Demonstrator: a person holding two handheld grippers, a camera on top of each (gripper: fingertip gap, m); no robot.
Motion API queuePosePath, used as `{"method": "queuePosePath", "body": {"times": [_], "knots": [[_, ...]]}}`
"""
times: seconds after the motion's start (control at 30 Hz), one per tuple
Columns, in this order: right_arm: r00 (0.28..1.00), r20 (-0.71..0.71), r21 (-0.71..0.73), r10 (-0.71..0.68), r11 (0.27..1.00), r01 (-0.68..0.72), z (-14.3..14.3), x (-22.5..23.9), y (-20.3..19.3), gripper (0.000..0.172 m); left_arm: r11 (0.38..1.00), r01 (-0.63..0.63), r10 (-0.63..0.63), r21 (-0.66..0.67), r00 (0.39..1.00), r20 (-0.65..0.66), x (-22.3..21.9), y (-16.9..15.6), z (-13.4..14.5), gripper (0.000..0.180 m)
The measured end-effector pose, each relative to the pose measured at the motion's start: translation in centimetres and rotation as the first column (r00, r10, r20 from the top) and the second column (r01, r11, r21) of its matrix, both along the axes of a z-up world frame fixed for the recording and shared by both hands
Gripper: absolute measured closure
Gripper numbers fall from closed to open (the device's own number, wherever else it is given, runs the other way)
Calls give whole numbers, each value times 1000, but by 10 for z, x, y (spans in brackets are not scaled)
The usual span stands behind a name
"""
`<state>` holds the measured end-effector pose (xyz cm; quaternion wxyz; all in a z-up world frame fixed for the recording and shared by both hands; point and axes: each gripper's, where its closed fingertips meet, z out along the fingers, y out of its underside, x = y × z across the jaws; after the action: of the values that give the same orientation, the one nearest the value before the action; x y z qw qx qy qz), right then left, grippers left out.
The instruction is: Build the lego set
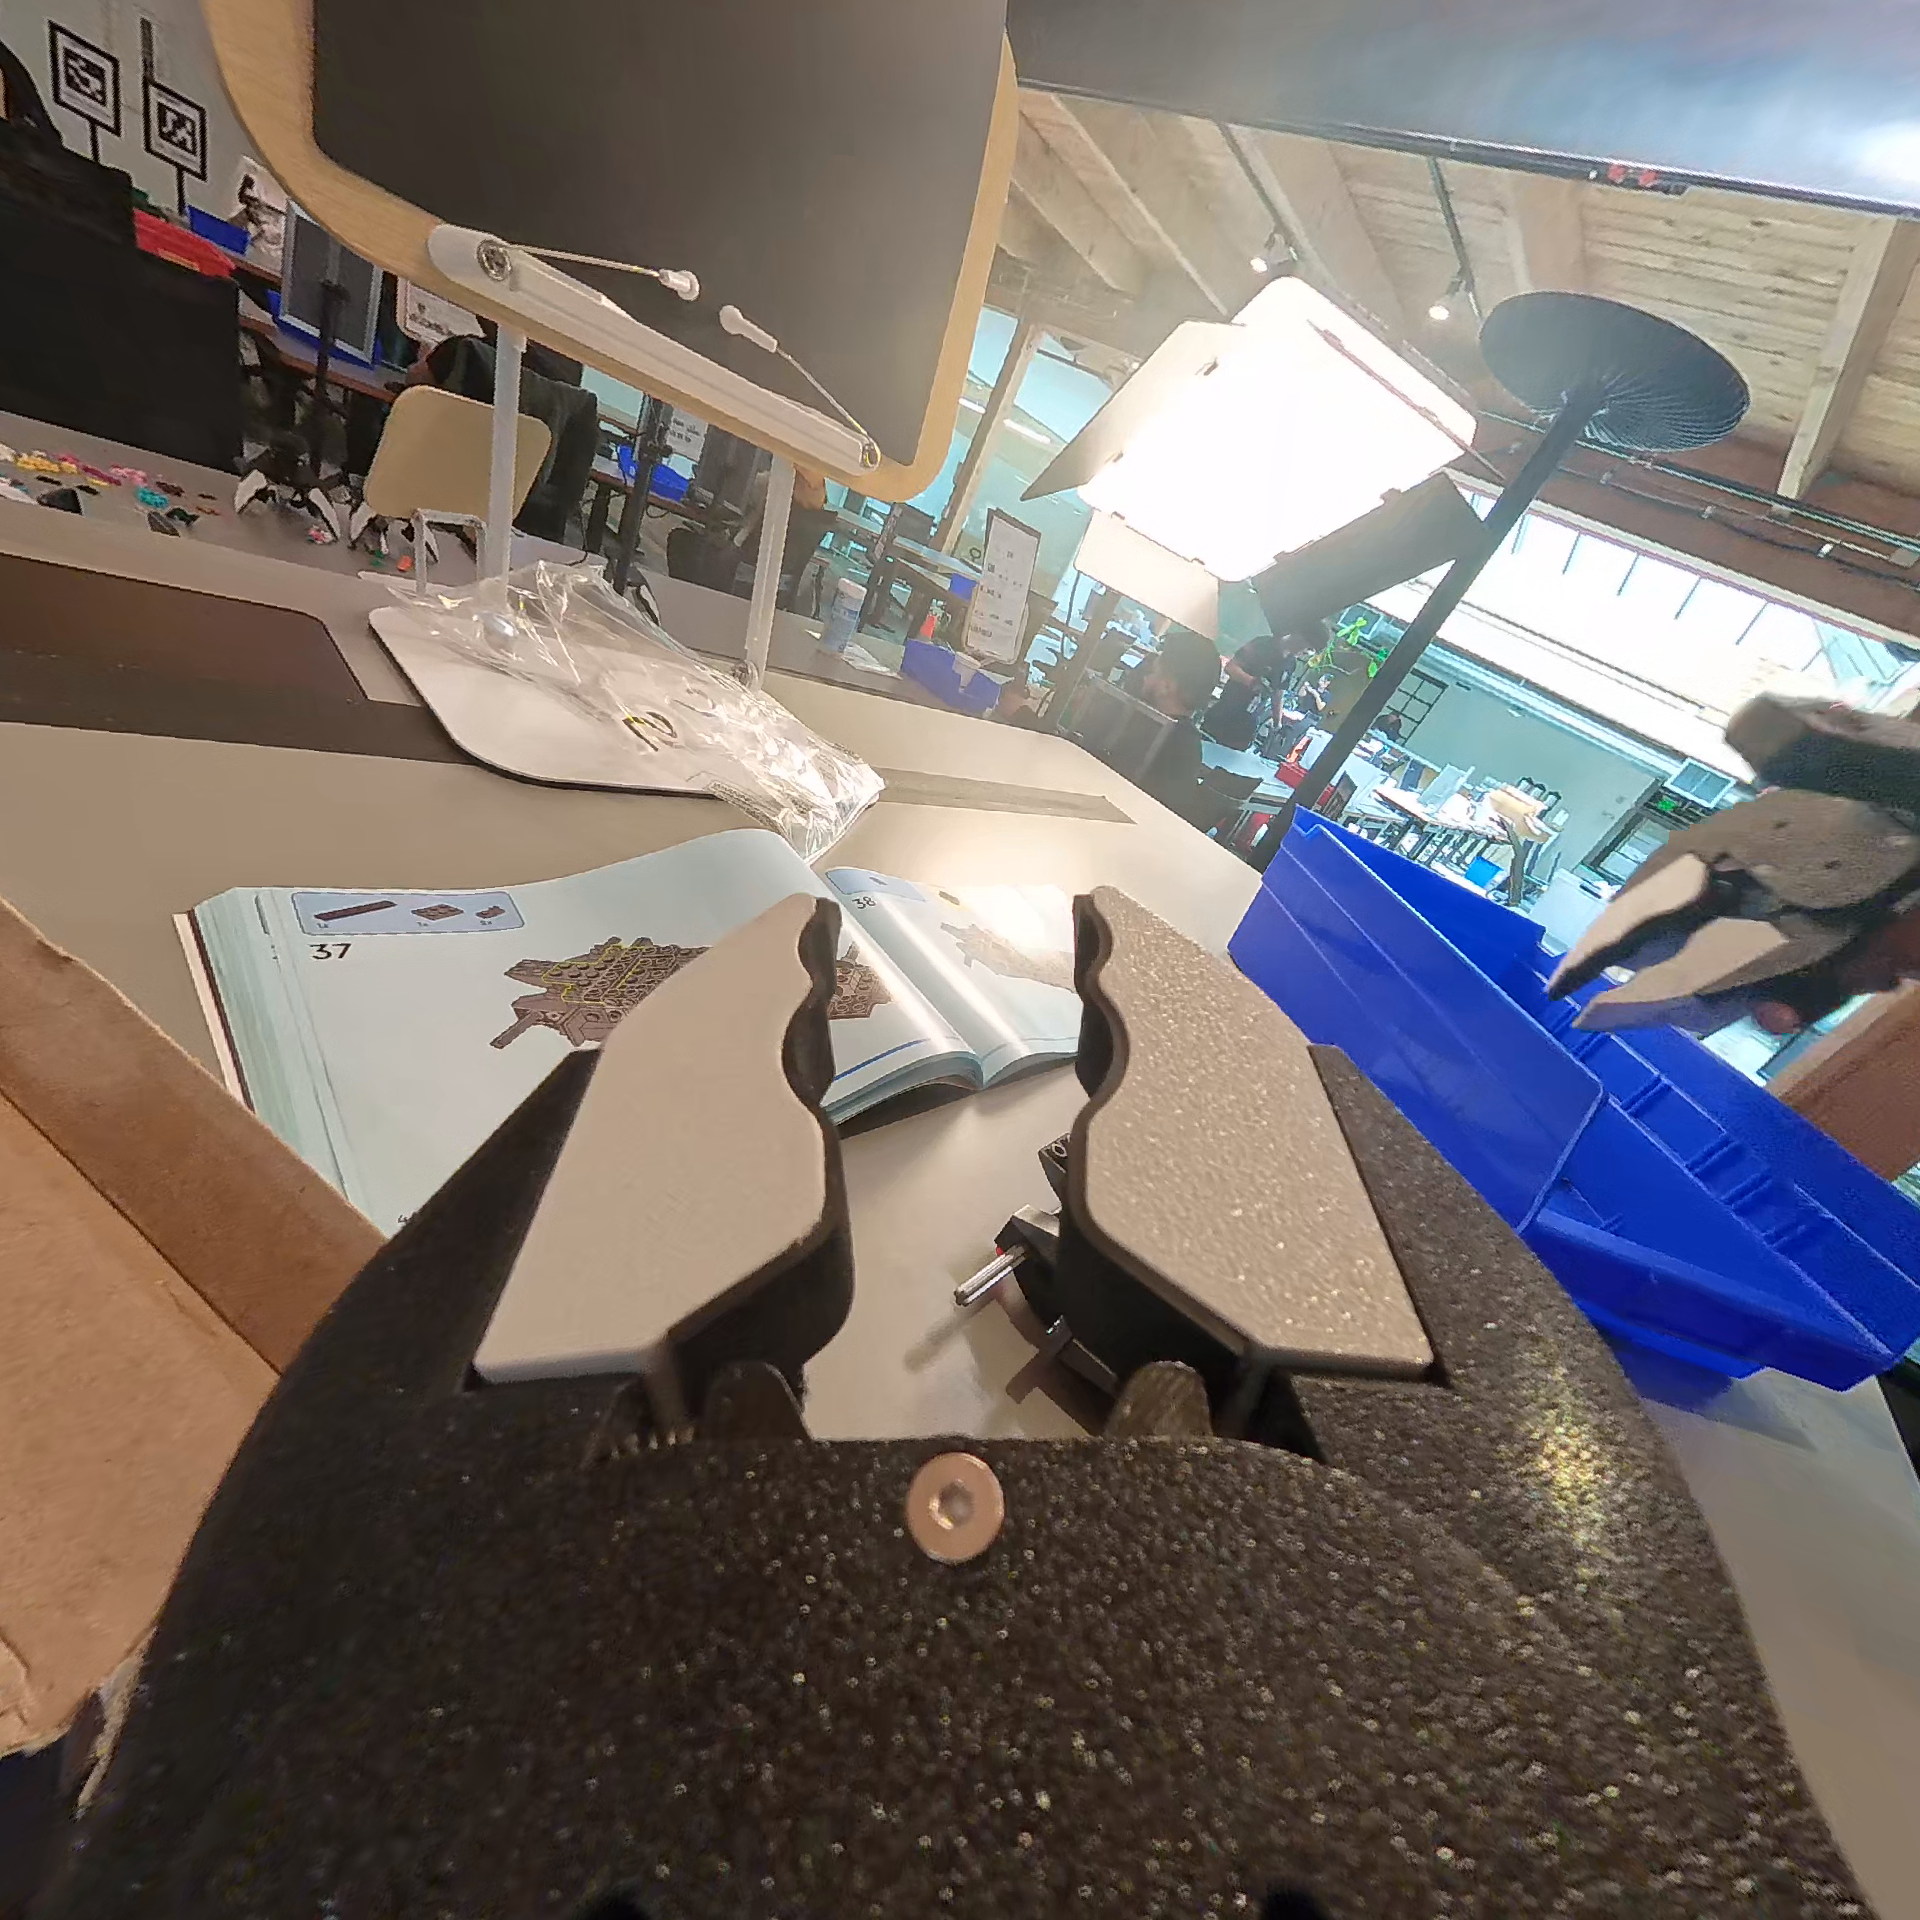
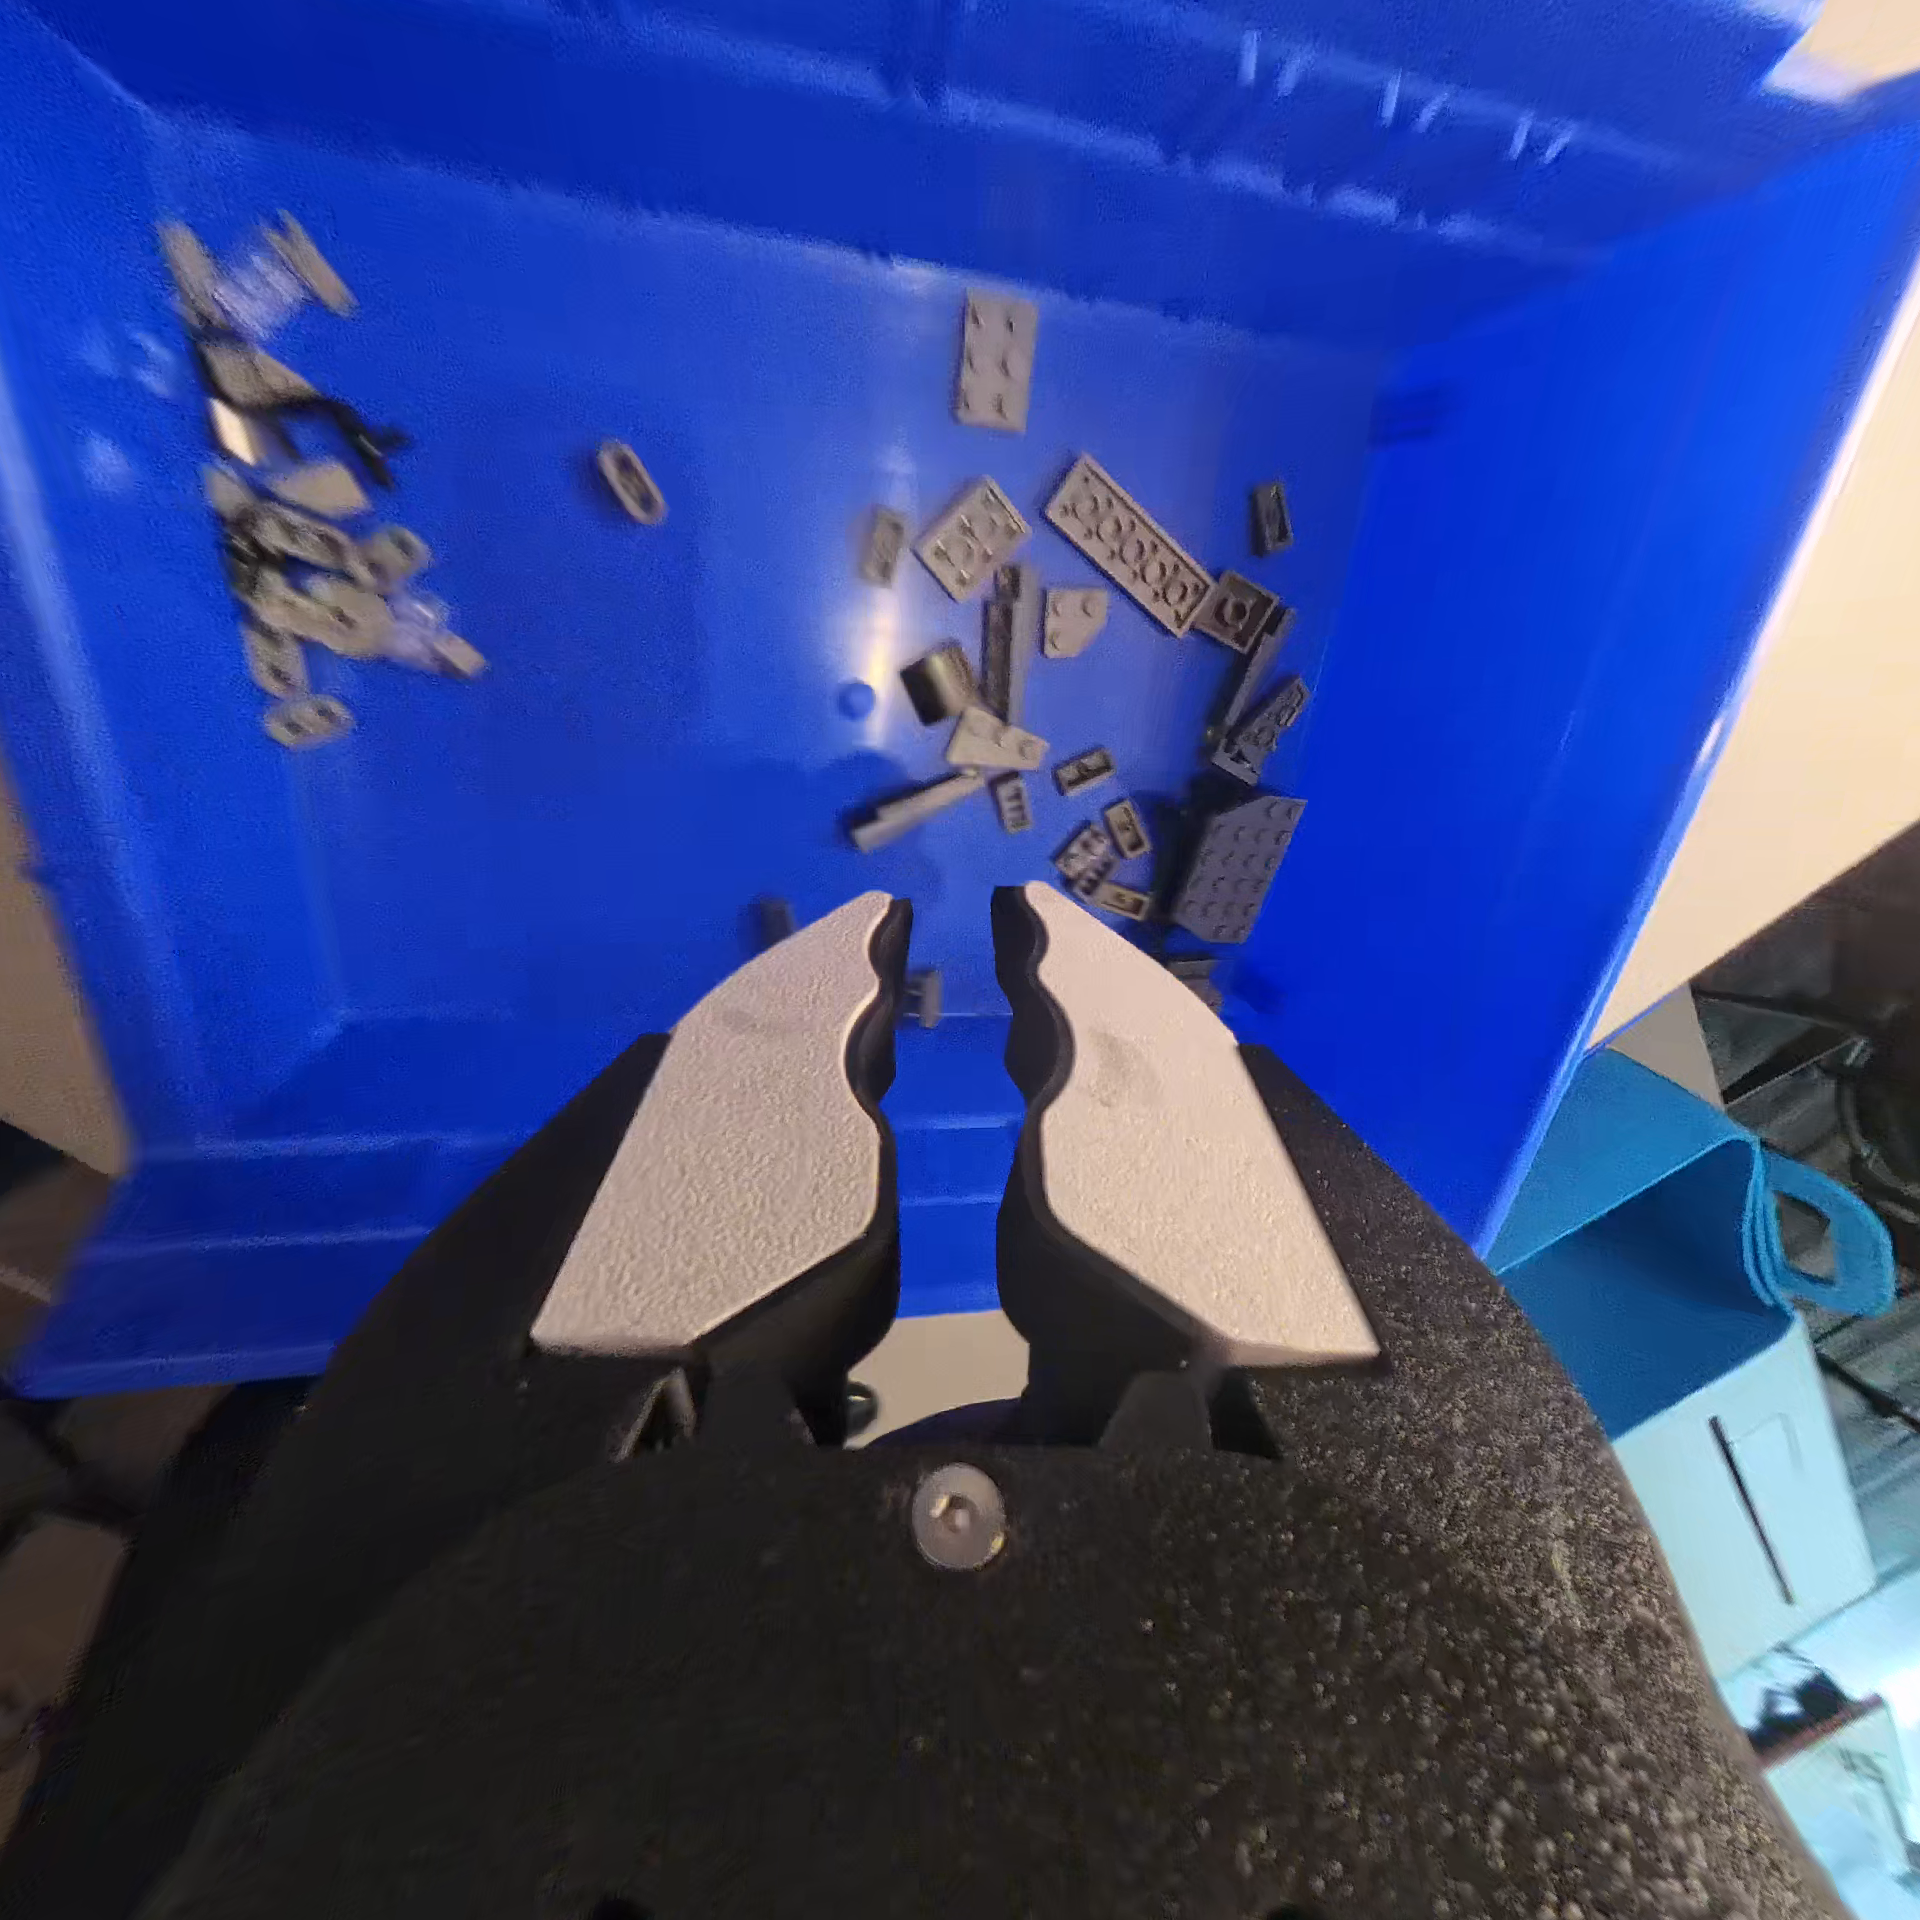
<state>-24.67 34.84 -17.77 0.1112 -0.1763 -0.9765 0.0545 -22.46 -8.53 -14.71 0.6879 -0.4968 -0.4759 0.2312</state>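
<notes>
My left gripper [image 1: 956, 914] is open and empty, low over the grey table [image 1: 935, 1330]. An open instruction booklet [image 1: 468, 997] lies just beyond its fingertips. A small dark brick assembly [image 1: 1023, 1262] with a metal pin lies on the table beside its right finger. My right gripper [image 2: 948, 904] hangs over the blue bin [image 2: 520, 831] with its jaws a little apart. It also shows at the far right of the left wrist view [image 1: 1574, 1000]. A small grey piece [image 2: 920, 997] shows low between its fingers, next to the left pad; the right pad is apart from it.
Several grey plates [image 2: 1127, 545] lie at the bin's right, another heap [image 2: 301, 540] at its left. The bin [image 1: 1455, 1039] stands right of the booklet. A clear plastic bag [image 1: 665, 707] lies on a white stand base, a cardboard edge [image 1: 125, 1195] is at left, and a light blue felt box [image 2: 1662, 1247] is beside the bin. One gripper's finger ends stand about 45 cm off the other's.
</notes>
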Motion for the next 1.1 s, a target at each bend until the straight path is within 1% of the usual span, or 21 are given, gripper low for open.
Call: {"method": "queuePosePath", "body": {"times": [0.07, 0.17, 0.23, 0.47, 0.6, 0.8, 1.1], "knots": [[996, 59, 79, 70, 994, -74, -18, -14, 14, 155, 1000, 0, 1, 4, 1000, -2, 0, 0, 0, 136], [979, 149, 235, 137, 957, -169, -42, -25, 33, 155, 1000, 0, 0, 9, 1000, -4, 1, -1, 1, 136], [968, 182, 285, 170, 933, -218, -53, -30, 37, 155, 1000, 1, -1, 11, 1000, -4, 1, -1, 1, 136], [948, 238, 321, 209, 905, -280, -70, -38, 40, 155, 1000, 10, -10, 5, 1000, 7, 0, 1, -1, 136], [940, 236, 353, 244, 880, -317, -75, -40, 43, 154, 1000, 19, -19, -7, 1000, 21, -1, 3, -2, 136], [936, 225, 297, 271, 896, -331, -78, -39, 33, 153, 1000, 23, -23, -4, 999, 31, -2, 3, -4, 136], [924, 224, 295, 309, 882, -367, -78, -40, 33, 154, 1000, 17, -17, -1, 999, 29, -2, 2, -3, 136]]}}
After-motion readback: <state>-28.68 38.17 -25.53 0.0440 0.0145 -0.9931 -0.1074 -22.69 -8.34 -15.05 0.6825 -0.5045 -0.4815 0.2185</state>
